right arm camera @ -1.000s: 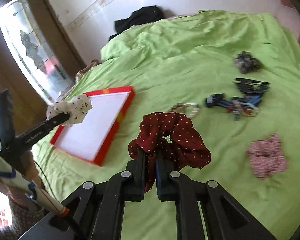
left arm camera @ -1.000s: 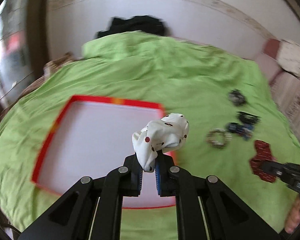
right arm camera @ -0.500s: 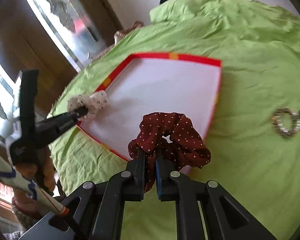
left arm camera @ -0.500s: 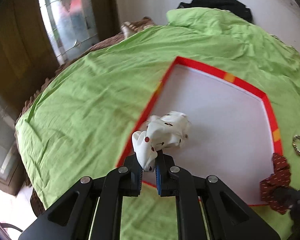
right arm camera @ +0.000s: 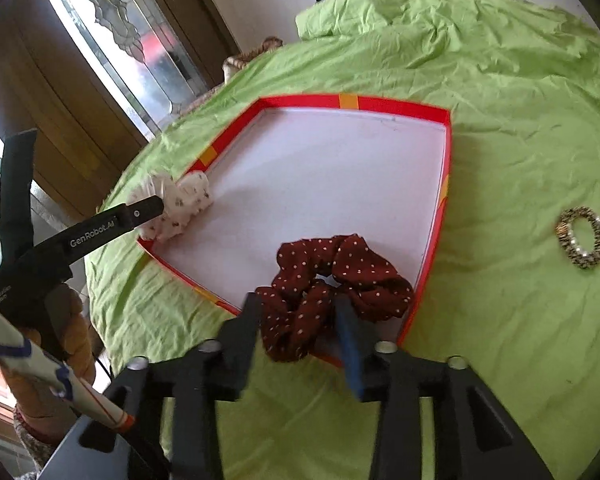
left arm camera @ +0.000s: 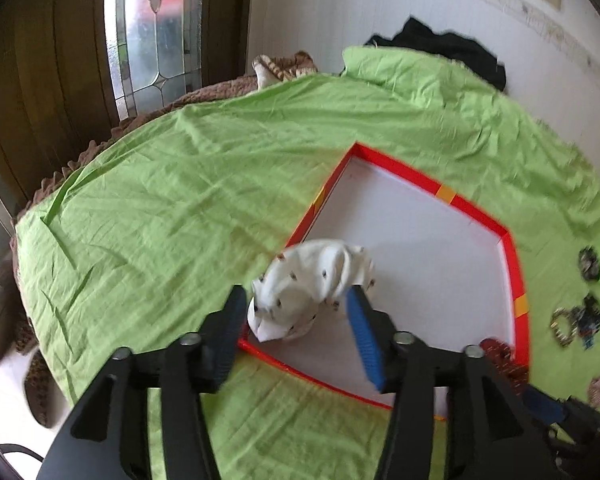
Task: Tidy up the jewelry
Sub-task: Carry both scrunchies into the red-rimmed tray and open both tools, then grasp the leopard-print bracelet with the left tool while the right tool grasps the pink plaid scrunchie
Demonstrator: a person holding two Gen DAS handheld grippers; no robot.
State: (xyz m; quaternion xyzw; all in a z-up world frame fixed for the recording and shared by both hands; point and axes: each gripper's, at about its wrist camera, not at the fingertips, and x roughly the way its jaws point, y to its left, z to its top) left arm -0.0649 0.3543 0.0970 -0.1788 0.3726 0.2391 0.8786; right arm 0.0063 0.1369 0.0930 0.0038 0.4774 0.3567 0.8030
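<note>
- The left gripper (left arm camera: pixel 296 312) has its jaws opening; the white scrunchie (left arm camera: pixel 312 284) sits between them over the near-left corner of the red-rimmed tray (left arm camera: pixel 516 280), and the pads no longer press it. Its lower edge hides part of the tray rim.
- The right gripper (right arm camera: pixel 300 316) also has its jaws opening, apart on either side of the maroon dotted scrunchie (right arm camera: pixel 332 284), which lies on the tray's white floor at the near-right corner; its near end droops over the rim and covers it.
- In the left wrist view the maroon scrunchie shows only as a dark sliver behind the tray's corner, mostly hidden by the jaw arm.
- To the right of the right jaws, on the green bedspread (right arm camera: pixel 500 80), lies a beaded bracelet (right arm camera: pixel 584 240); a dark item beside it is cut off by the frame edge.
- Further small pieces (left arm camera: pixel 580 320) right of the left jaws are blurred, too small to identify.
- A hand (right arm camera: pixel 56 332) grips the left tool's handle, partly covered.
</note>
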